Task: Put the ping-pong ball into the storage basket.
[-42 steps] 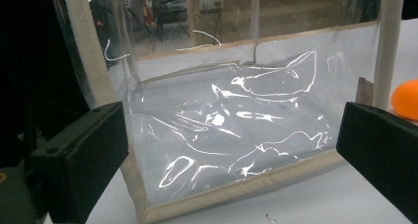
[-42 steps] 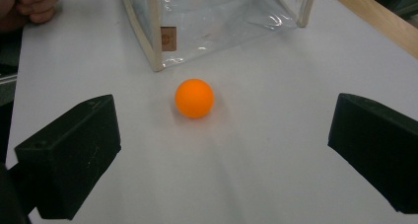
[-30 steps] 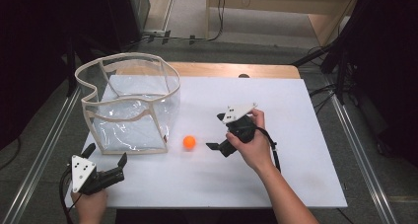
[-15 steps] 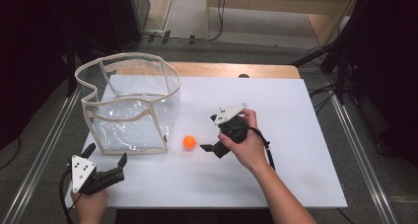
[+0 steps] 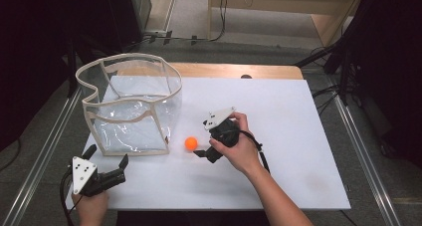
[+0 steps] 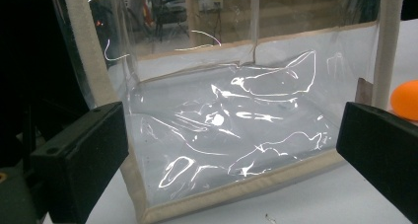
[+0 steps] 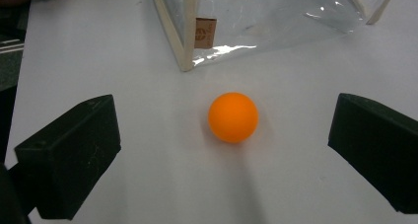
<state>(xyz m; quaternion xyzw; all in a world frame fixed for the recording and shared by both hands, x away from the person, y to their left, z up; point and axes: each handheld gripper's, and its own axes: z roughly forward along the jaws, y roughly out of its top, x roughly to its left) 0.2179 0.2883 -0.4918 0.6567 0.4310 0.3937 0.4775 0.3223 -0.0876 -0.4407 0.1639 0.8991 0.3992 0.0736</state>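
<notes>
Ball: small round orange ball (image 5: 191, 143) sits on the white surface (image 5: 298, 136), just beside the front right corner of the bag, not touching it.
Bag: big see-through plastic bag with cream cloth edges (image 5: 130, 106) stands open at the top on the left part of the surface — a small brown tag (image 7: 205, 33) shows on its corner.
Right hand-held gripper (image 5: 204, 139): held low near the ball and pointing at it; black jaws spread wide, with the ball (image 7: 233, 117) between them but farther ahead, touching neither.
Left hand-held gripper (image 5: 106, 162): held at the front left edge of the surface, facing the bag's front wall (image 6: 231, 130) — jaws wide apart, nothing in them.
Right hand (image 5: 240, 146): wraps around the right hand-held gripper.
</notes>
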